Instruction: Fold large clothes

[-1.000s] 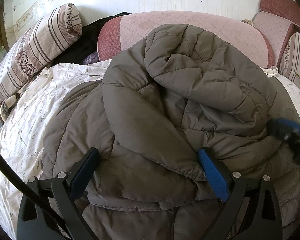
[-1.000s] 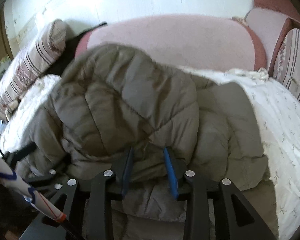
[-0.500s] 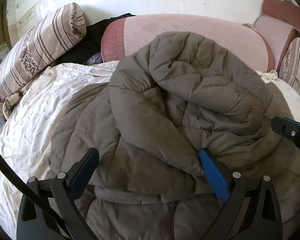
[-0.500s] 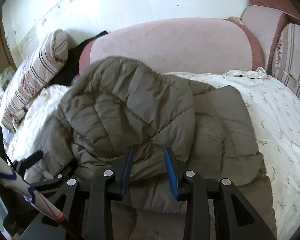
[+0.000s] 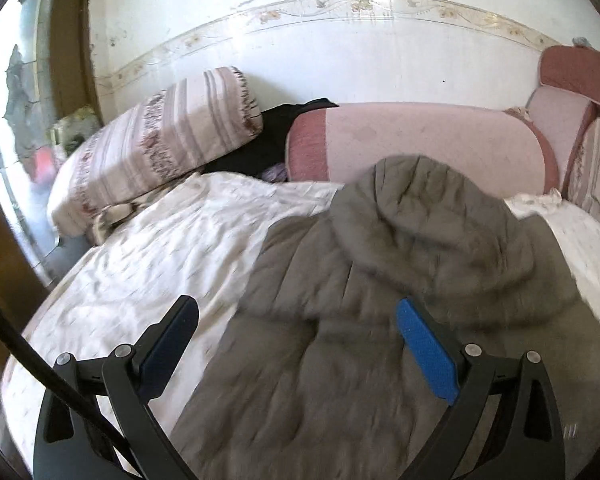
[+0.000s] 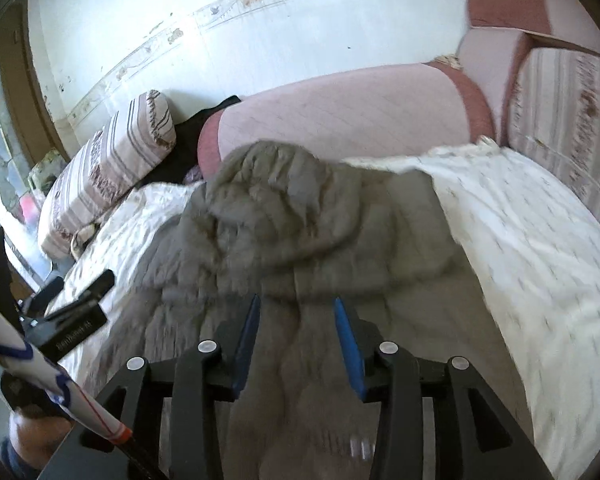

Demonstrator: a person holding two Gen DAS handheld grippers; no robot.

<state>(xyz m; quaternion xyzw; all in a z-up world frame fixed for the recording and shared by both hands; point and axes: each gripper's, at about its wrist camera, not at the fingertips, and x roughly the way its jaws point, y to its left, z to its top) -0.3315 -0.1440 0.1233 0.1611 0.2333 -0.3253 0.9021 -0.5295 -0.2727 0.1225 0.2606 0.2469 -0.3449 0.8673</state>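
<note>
While motion blur softens the grey puffer jacket [image 5: 420, 264] at centre frame, the left gripper [image 5: 296, 344] is held wide apart and empty, and the right gripper [image 6: 296, 344] partly parted; whether cloth is pinched cannot be told.

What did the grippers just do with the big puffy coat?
Both grippers drew back and up from the grey coat. The left gripper stays wide open; the right gripper opened a little and holds nothing. The coat lies bunched on the white sheet, pillows unmoved.

Bright daylight, seemingly motion-blurred, fisheye-warped.
</note>
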